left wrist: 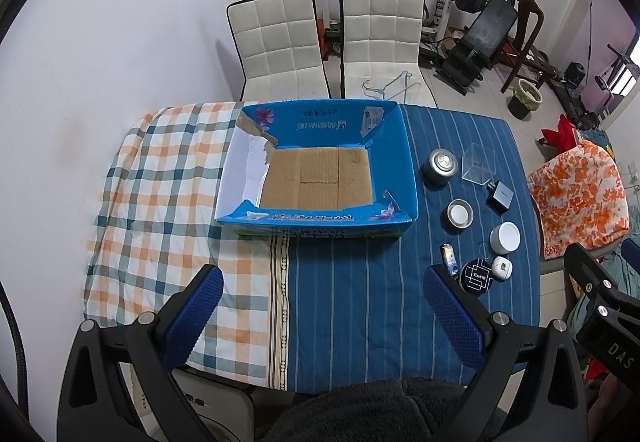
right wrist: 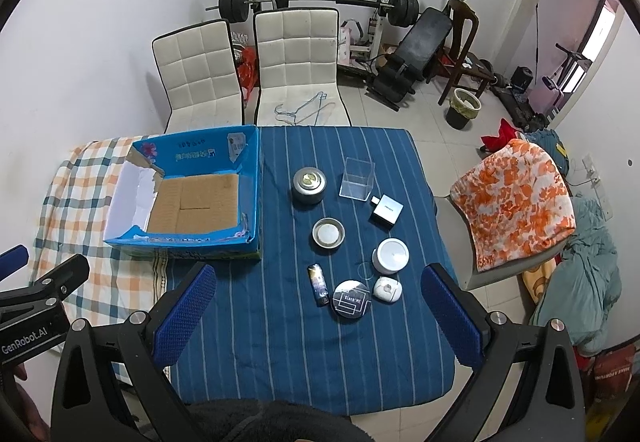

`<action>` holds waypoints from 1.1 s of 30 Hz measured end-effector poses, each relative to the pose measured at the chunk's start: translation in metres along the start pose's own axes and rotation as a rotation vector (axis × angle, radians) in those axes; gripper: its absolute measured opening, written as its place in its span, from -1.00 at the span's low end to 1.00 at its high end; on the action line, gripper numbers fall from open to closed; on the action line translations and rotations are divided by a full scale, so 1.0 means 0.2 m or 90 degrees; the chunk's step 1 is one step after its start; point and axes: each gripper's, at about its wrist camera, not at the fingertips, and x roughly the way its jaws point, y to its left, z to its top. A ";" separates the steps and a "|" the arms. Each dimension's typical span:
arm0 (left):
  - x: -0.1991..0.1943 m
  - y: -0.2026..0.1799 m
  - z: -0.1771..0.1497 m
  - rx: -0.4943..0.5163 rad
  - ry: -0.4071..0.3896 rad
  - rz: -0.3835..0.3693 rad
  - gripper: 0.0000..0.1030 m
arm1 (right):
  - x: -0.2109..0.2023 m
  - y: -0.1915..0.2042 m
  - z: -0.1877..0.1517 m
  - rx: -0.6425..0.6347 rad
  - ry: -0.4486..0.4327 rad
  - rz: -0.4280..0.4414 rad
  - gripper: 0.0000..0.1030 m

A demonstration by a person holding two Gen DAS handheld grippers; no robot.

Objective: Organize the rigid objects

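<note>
The blue box [right wrist: 192,198] sits at the middle left of the right wrist view, with nothing in it. It is light card and would bend if squeezed. To its right the small hard things lie on the counter [right wrist: 280,342]. The metal tin [right wrist: 308,186] looks heavy and smooth, so hold its round sides. The clear cube [right wrist: 357,178] is slippery and could crack, so pinch it gently. The white jar [right wrist: 391,256] is easy to grab. The left tool [left wrist: 320,318] and right tool [right wrist: 316,322] are both spread wide, holding nothing.
</note>
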 end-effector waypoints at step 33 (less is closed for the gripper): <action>0.05 -0.09 0.08 0.007 -0.023 -0.031 0.99 | 0.30 -0.35 0.10 0.093 0.030 -0.033 1.00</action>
